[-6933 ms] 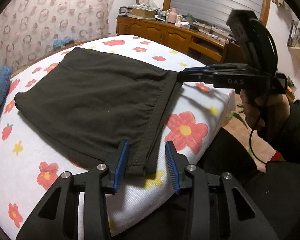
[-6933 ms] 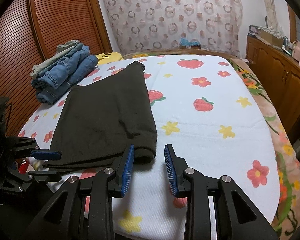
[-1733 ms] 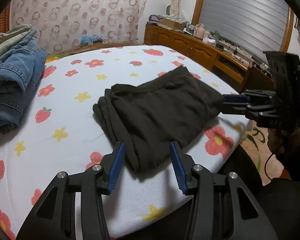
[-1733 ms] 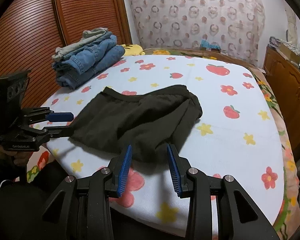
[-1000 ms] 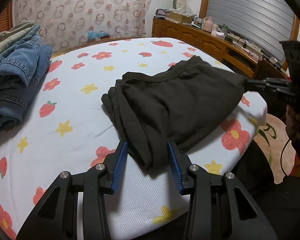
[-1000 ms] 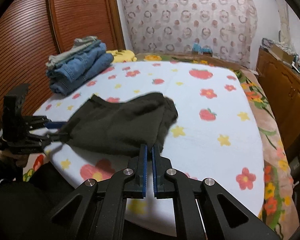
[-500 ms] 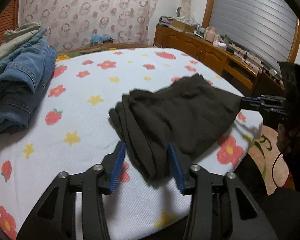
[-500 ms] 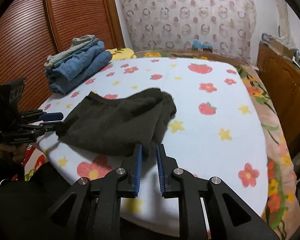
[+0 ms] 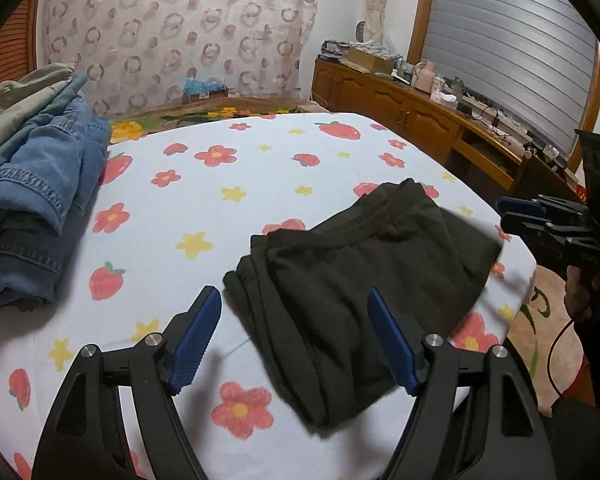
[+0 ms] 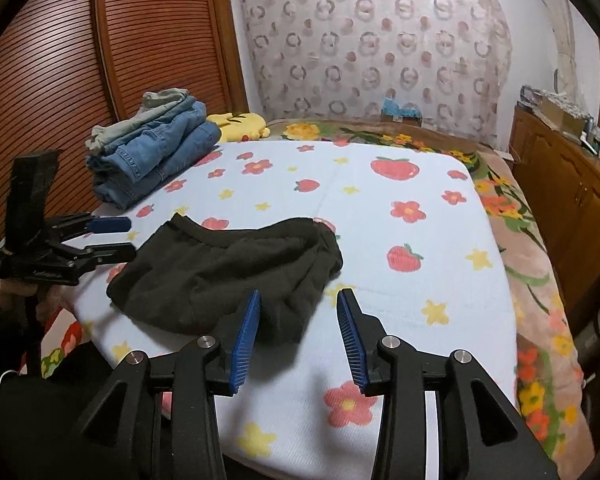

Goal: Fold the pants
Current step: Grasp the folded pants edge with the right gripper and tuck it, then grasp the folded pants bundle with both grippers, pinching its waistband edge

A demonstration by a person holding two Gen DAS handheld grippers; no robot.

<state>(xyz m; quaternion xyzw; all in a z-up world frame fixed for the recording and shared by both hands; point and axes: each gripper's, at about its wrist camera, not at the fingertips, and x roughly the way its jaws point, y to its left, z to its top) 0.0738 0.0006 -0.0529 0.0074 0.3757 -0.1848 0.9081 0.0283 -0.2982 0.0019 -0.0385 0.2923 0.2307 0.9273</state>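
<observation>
Left wrist view: black pants lie folded at the bed's near edge, left gripper and right gripper fingers wide, empty; loose stacked layers could slump if nudged.

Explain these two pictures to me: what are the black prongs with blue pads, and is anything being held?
There is no robot. A person holds a hand-held gripper in each hand, each with a fisheye camera looking along its fingers. One picture is from the left hand-held gripper, the other from the right hand-held gripper; each also shows the other from the side. Both are open and hold nothing. Folded dark pants lie on the flowered bed, with a pile of jeans farther back.
</observation>
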